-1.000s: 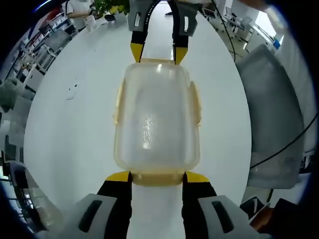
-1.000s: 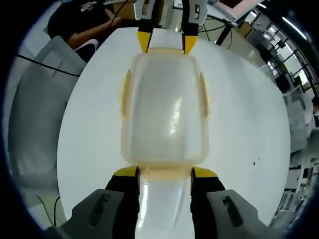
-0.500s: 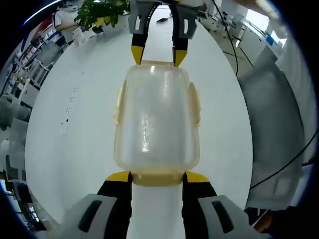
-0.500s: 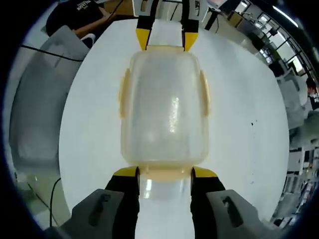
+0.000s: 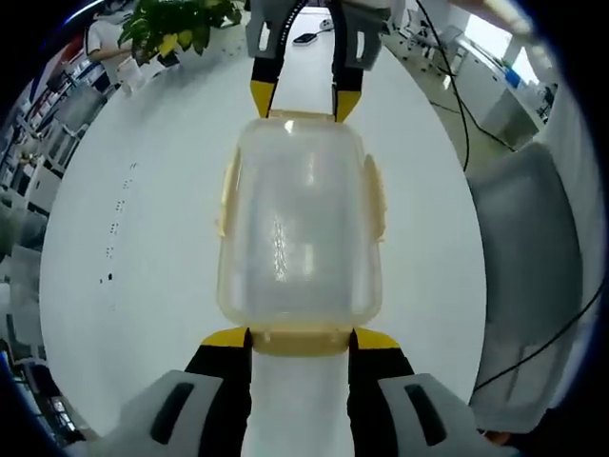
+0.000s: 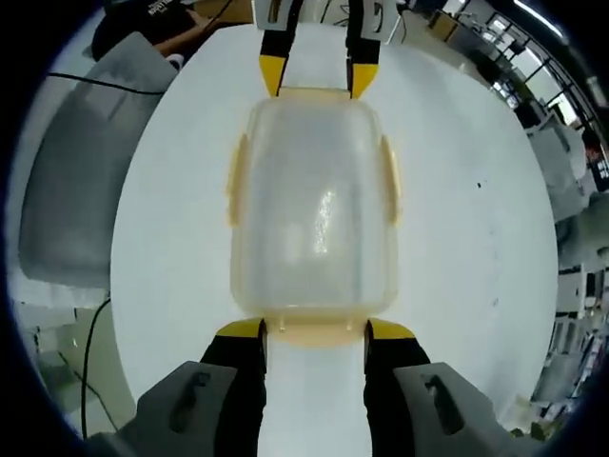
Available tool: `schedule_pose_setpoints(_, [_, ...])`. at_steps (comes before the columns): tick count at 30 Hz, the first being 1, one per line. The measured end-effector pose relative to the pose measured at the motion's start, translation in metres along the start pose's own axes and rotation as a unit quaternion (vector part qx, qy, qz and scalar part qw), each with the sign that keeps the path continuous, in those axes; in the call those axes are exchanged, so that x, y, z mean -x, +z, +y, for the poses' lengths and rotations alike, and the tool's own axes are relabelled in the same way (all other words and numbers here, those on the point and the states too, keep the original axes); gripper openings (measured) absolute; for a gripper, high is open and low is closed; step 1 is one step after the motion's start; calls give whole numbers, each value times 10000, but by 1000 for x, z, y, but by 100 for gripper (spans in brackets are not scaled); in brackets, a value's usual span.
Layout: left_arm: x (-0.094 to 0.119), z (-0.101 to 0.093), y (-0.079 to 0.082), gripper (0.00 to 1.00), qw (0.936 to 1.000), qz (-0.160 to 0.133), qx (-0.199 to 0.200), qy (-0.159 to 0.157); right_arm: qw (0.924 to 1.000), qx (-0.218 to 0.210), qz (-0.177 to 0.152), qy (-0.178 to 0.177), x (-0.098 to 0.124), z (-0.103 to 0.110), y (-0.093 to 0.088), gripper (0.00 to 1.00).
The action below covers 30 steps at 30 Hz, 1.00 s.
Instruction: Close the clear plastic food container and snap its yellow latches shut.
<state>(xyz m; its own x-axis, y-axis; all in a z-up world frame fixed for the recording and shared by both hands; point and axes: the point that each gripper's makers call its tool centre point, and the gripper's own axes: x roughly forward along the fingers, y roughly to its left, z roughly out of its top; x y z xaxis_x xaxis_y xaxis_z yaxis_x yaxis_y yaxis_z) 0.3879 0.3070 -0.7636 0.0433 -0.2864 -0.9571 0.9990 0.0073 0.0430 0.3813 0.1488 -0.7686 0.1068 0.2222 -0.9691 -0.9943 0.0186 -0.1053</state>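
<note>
Container (image 5: 300, 228) looked light and empty, thin clear plastic, probably a bit flexible in the walls and slick to the touch, so a squeeze on the body would likely slip or bow it. Best hold judged to be the stiffer rim at the short ends, where the yellow end flaps sit; the latches themselves looked small and hinged, likely needing a firm press to click.

Left tongs (image 5: 300, 335) were open roughly to the width of the near end flap, yellow tips touching the container's near short end on either side of that flap (image 5: 300, 339). Whether they actually pinched it, cannot tell. Right tongs (image 5: 303, 100) came in from the far side, tips at the opposite short end.

Container sat near the middle of the white round desk (image 5: 133, 248), lid on, frosted see-through top with glare streaks. Yellow side latches (image 5: 226, 200) on both long sides appeared to lie against the walls; snapped or not, cannot tell.

In the right gripper view the right tongs (image 6: 314, 329) likewise stood open, tips flanking the near end flap of the container (image 6: 314, 205), with the left tongs (image 6: 316, 81) at the far end. A grey chair back (image 6: 71, 171) stood beside the desk edge (image 6: 476, 248).
</note>
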Motion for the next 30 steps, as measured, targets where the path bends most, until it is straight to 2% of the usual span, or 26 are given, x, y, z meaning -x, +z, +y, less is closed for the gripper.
schedule_pose_setpoints(7, [-11, 2, 16, 34, 9999, 128, -30, -83, 10000, -85, -3, 41, -4, 1, -19, 36])
schedule_pose_setpoints(11, [-16, 3, 20, 34, 9995, 297, -101, -78, 9999, -118, 13, 70, -4, 0, -25, 36])
schedule_pose_setpoints(15, [-18, 3, 24, 34, 9994, 317, -83, -138, 9998, -150, 7, 112, -4, 0, -31, 36])
schedule_pose_setpoints(20, [-24, 4, 21, 34, 9986, 479, -140, -174, 9996, -231, -39, 152, -7, 2, -30, 36])
schedule_pose_setpoints(24, [-19, 3, 21, 34, 9986, 480, -131, -180, 9996, -213, -65, 188, -7, 2, -30, 36])
schedule_pose_setpoints(30, [-16, 1, 12, 34, 9982, 573, -71, -176, 9997, -134, -108, 194, -7, 2, -18, 36])
